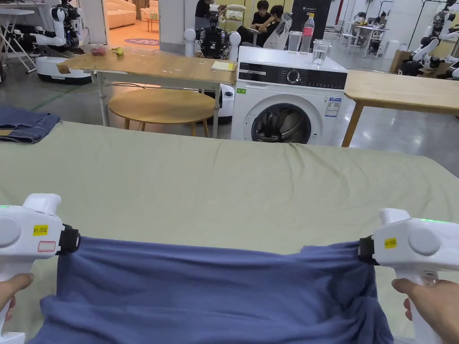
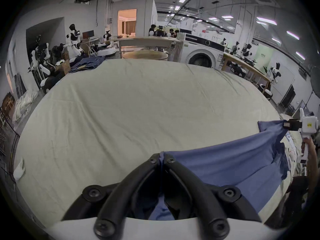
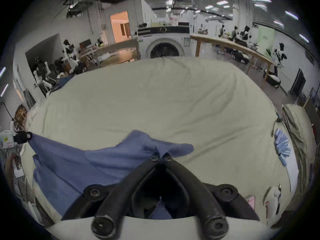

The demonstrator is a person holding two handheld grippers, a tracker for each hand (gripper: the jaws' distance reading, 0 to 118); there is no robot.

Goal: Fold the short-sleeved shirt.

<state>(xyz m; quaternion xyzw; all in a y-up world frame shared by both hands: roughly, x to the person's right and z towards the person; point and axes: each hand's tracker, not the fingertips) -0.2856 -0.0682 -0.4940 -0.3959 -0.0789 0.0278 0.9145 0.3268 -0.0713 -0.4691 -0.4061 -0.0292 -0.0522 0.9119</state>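
Note:
A blue short-sleeved shirt [image 1: 210, 291] hangs stretched between my two grippers at the near edge of a pale green table [image 1: 224, 183]. My left gripper [image 1: 71, 239] is shut on the shirt's left corner; in the left gripper view both jaws pinch the blue cloth [image 2: 225, 164] at the tips [image 2: 161, 155]. My right gripper [image 1: 364, 250] is shut on the right corner, its jaws closed on the fabric [image 3: 103, 162] at the tips [image 3: 160, 156]. The shirt's lower part drops below the head view. Each gripper is held by a hand.
Folded denim [image 1: 24, 125] lies at the table's far left. Beyond the far edge stand a washing machine [image 1: 287, 101], a round wooden table [image 1: 161, 105] and wooden benches [image 1: 403, 92]. A light blue cloth [image 3: 282, 145] lies off the table's right side. People sit far back.

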